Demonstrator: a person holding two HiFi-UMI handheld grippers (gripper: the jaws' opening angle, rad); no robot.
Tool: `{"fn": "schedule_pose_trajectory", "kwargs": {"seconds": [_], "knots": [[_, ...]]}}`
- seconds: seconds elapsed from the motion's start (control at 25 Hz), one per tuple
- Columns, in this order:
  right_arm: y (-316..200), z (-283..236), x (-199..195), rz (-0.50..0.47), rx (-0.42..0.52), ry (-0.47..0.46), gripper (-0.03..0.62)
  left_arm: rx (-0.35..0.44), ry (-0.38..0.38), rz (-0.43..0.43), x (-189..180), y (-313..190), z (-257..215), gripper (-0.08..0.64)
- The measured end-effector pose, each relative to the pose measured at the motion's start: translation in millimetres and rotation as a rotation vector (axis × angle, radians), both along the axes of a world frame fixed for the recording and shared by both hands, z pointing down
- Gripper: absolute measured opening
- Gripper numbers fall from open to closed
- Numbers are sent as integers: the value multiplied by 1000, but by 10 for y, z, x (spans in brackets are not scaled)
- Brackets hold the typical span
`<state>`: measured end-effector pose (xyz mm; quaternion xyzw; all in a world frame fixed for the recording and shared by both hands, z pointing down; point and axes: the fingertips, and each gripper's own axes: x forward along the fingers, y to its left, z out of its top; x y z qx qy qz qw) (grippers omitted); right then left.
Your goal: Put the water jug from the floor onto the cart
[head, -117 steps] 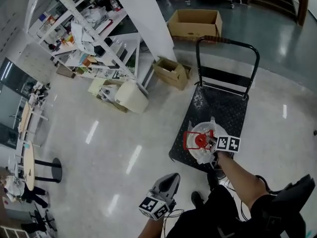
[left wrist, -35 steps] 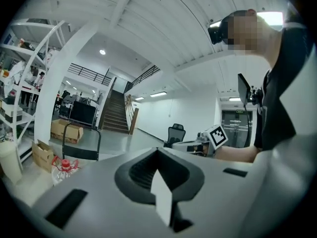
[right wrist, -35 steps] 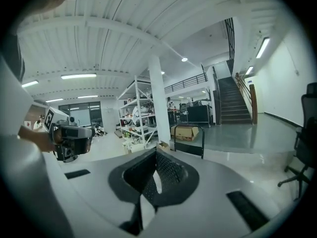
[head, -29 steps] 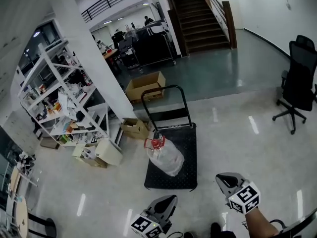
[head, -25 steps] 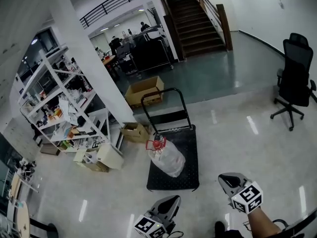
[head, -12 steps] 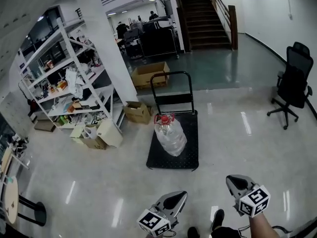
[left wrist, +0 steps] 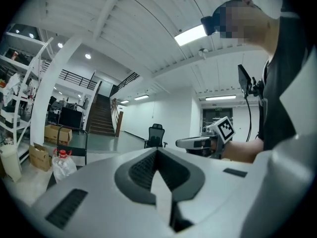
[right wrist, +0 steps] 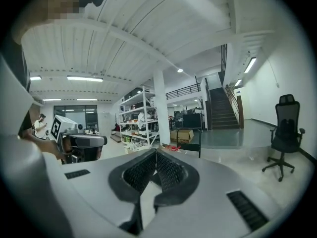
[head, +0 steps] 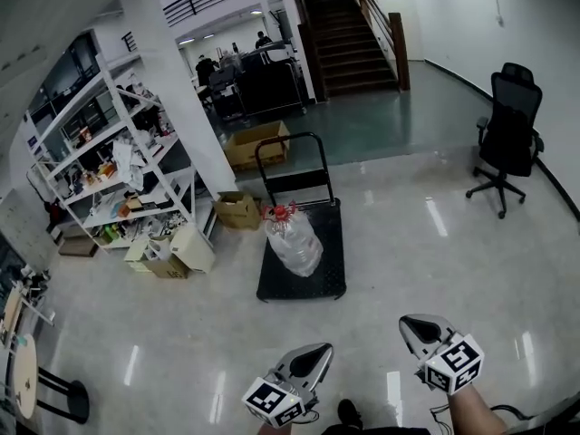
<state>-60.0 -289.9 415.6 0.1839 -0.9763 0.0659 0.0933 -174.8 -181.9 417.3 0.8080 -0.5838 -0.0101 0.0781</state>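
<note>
while both grippers hang low in the head view, the floor spreads glossy around them. the shelves fill the 10 o'clock side and the stairs rise at 12. the cart stands mid-frame, its handle toward 12, well apart from the grippers. the chair is at 2 o'clock. the jug sits on the cart's deck, red cap at the handle end. the left gripper at 6 and the right gripper at 5 both have jaws pressed together on nothing.
</note>
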Motion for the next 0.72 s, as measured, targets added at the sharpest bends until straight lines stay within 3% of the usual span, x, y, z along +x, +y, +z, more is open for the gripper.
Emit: {"fn": "schedule_pose_trajectory", "kwargs": {"seconds": [0.4, 0.72], "knots": [[650, 134, 1723, 33, -6, 3, 3, -38, -7, 28, 1649, 680, -17, -2], [1386, 68, 1935, 32, 13, 10, 3, -29, -30, 15, 1857, 1440, -110, -2]]}}
